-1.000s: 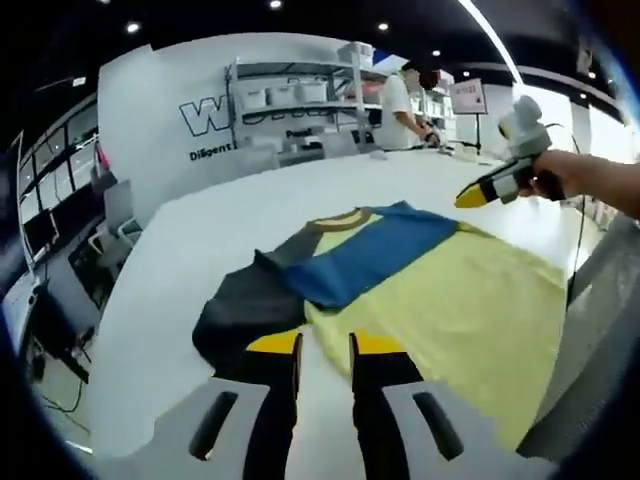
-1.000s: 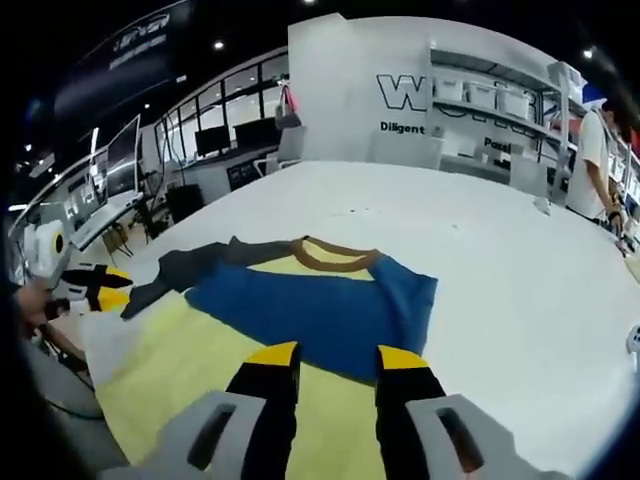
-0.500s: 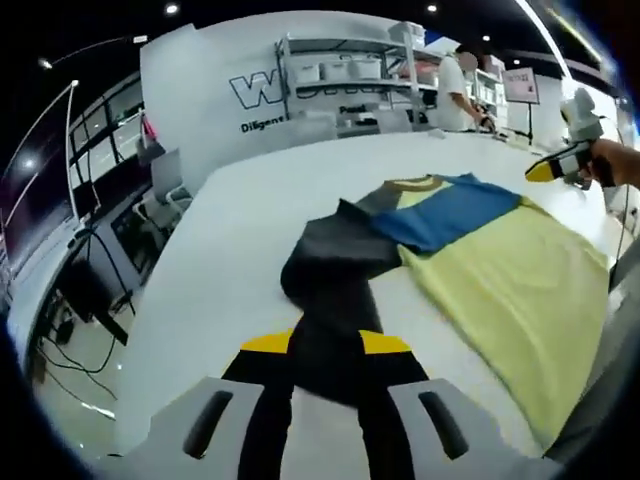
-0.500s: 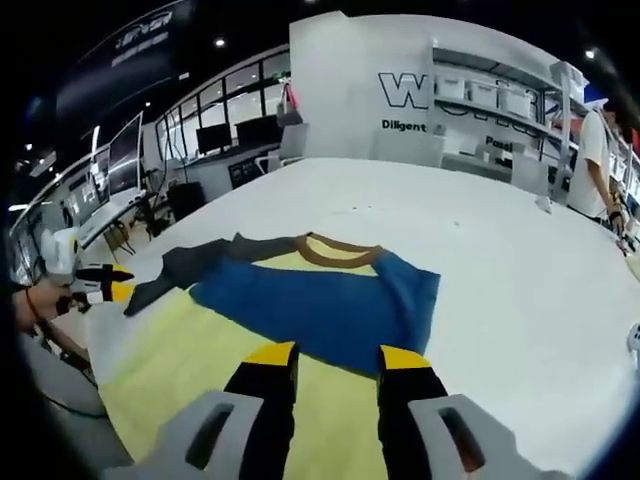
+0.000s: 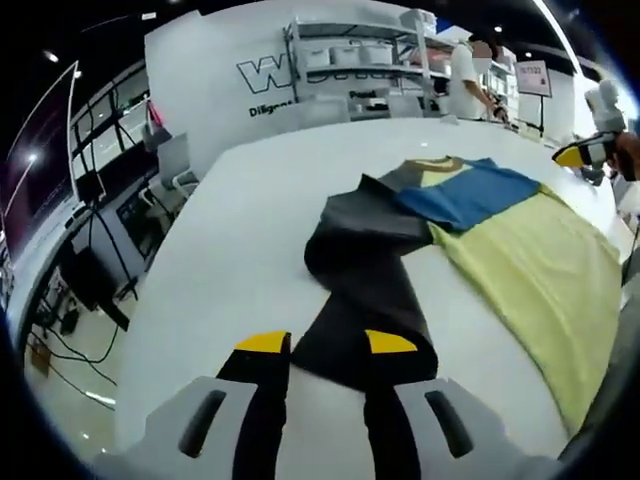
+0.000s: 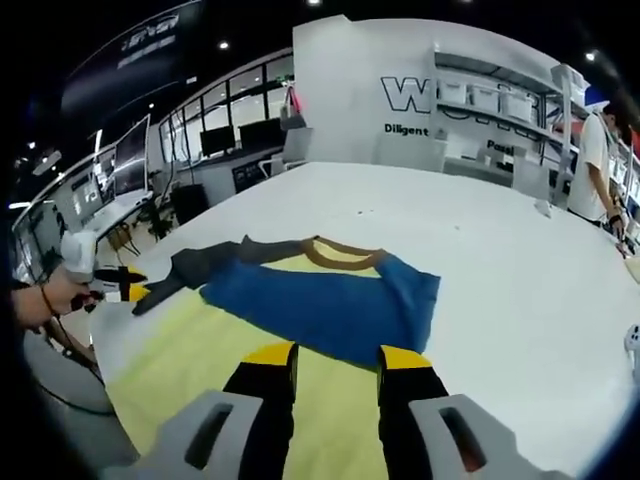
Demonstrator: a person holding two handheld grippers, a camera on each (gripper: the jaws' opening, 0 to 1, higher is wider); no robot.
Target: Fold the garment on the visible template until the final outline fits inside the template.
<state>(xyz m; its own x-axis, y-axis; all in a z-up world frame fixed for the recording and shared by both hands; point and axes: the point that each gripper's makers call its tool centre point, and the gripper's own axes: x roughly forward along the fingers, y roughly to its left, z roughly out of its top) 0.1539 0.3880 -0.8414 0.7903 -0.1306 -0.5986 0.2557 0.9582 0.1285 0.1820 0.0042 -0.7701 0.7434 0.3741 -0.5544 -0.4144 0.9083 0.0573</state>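
Grey sleeve (image 5: 365, 290) of the garment (image 5: 520, 260) stretches toward twelve o'clock between the left gripper's (image 5: 326, 344) parted, empty jaws; pinch its cuff cleanly (one layer). The right gripper (image 6: 333, 355) hovers agape over yellow.

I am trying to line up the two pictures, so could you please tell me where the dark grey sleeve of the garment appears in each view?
Left gripper view: the dark grey sleeve runs from the centre down to the left gripper.
Right gripper view: it lies at middle left, next to the left gripper.
Shared landmark: the brown collar beside the blue fold.
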